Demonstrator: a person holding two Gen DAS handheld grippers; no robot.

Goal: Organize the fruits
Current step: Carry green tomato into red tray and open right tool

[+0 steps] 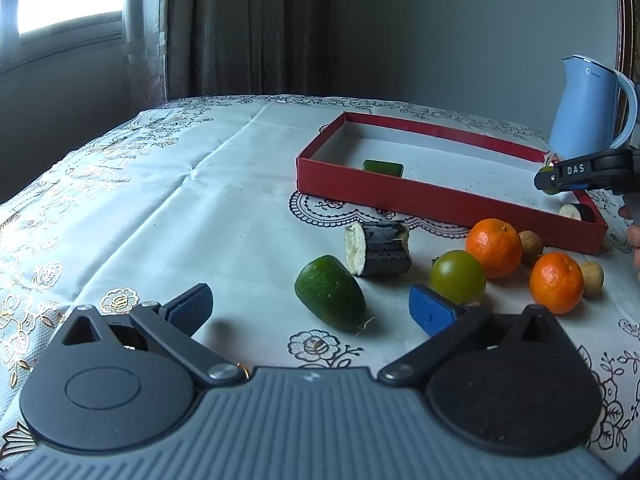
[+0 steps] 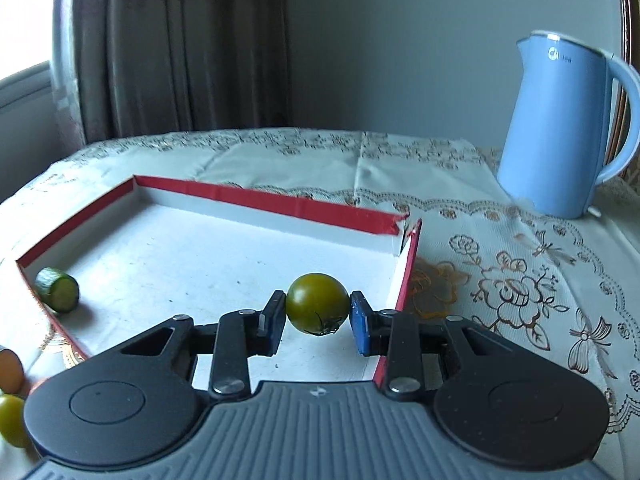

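Right tongs (image 2: 318, 322): closed on a green tomato (image 2: 317, 304), one pad on each side of it, so the round fruit sits pinched across its middle and cannot roll out.
Where the held tomato is: lifted above the near right corner of the red box (image 2: 264, 200), inside the right wall; to my eye it is being carried in for a drop-off.
Left tongs (image 1: 311, 308): wide open with nothing between the pads, low over the tabletop (image 1: 160, 200) at the near edge of the loose produce, probably waiting for the next pick.
Red box, contents: a shallow tray with a white floor. A short cucumber piece (image 2: 58, 290) lies by the left wall, and the left wrist view shows an eggplant slice (image 1: 578, 212) at the near right corner. Most of the floor is bare.
Box condition: the far right corner is split, so things set there may slip through.
Still outside the box: a cucumber end (image 1: 330, 292), an eggplant chunk (image 1: 378, 248), a second green tomato (image 1: 458, 278), two oranges (image 1: 494, 248) and two small brown fruits (image 1: 592, 278), all clustered just in front of the box's near wall.
Nearby: a blue kettle (image 2: 560, 128) stands to the far right, apart from the box.
Progress: early, by my judgement, since most pieces remain on the cloth.
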